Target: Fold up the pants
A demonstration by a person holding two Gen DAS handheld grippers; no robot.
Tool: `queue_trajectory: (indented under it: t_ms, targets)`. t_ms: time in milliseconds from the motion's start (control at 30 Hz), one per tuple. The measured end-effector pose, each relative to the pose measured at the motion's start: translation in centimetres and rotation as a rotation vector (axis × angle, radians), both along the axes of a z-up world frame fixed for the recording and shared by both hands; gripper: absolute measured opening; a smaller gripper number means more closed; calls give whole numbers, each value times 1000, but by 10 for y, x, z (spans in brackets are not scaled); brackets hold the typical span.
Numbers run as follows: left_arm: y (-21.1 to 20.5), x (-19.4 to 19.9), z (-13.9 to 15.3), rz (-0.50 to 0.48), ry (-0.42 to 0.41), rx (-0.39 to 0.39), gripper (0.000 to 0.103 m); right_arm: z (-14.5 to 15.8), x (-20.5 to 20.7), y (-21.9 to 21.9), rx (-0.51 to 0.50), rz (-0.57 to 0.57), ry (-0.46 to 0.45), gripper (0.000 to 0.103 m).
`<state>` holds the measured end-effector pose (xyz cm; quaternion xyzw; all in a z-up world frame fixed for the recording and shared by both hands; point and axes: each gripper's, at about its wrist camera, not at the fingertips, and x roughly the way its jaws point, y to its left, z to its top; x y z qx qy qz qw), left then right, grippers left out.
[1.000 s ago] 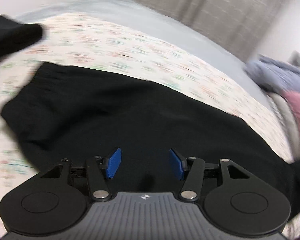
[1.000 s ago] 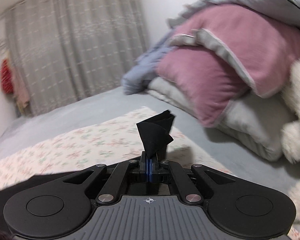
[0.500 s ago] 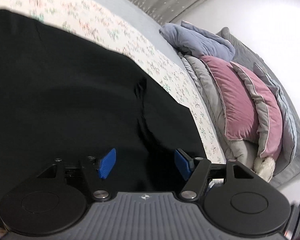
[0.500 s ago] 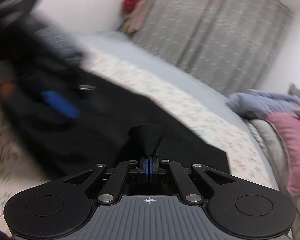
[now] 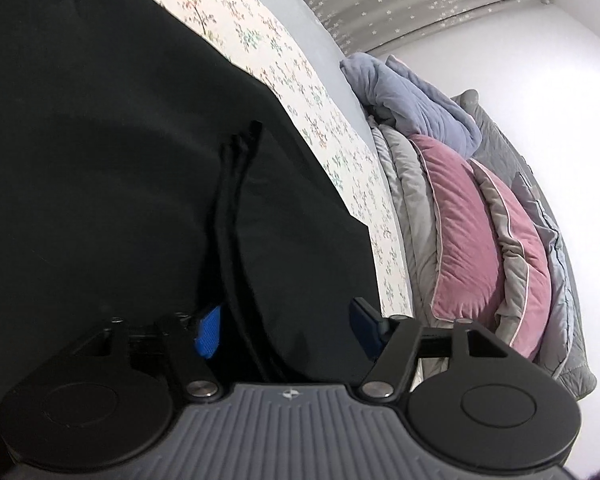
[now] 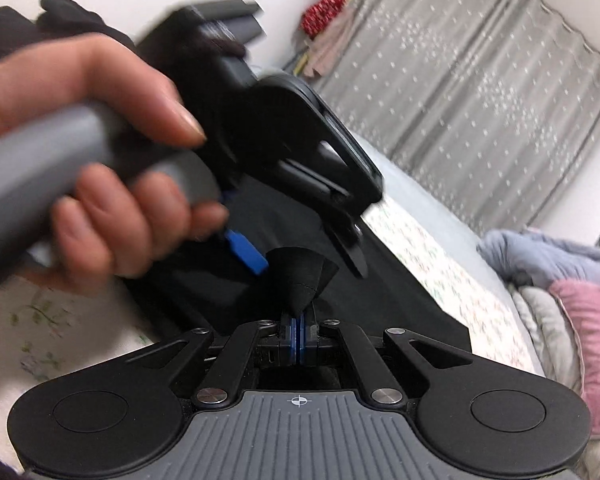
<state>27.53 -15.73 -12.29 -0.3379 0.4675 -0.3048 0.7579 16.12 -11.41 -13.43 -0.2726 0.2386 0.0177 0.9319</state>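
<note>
- Bedroom setting: a floral bedsheet over a pale blue mattress, star-dotted grey curtains at the back, white walls.
- Nearest, in the right wrist view, the right gripper has its jaws pressed fully together on a tuft of the black pants; the pinched cloth stands up in a small cone just beyond the tips.
- Just past that cone, up and to the left of the closed jaws, the person's left hand grips the grey handle of the left gripper, blurred in this view.
- In the left wrist view, the left gripper's jaws stand wide apart and hold nothing; a doubled ridge of black fabric runs between them, closer to the left blue pad.
- Ahead of both jaw sets, the pants lie spread flat on the sheet, their far edge ending short of the bedding pile.
- Farthest, right of the open jaws: stacked pink and grey pillows under a lavender blanket.
- Risk, as I judge it: the two tools sit very close, so the open finger could strike the held tuft or the other gripper.
- The ridge is off-centre; closing now may catch only one layer, and the fold would drag crooked.
</note>
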Motion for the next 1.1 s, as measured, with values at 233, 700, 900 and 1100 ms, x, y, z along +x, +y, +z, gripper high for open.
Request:
queue_trajectory:
  t_ms: [233, 700, 900, 1100]
  targets:
    - [9, 13, 19, -3, -151, 169, 0, 0, -5, 23, 3, 45, -41, 0]
    - [73, 39, 67, 14, -260, 271, 0, 17, 40, 84, 179, 114, -113, 0]
    - [135, 45, 70, 58, -283, 343, 0, 25, 56, 121, 262, 165, -92, 0]
    - [208, 49, 71, 127, -263, 418, 0, 35, 67, 164, 393, 228, -66, 0]
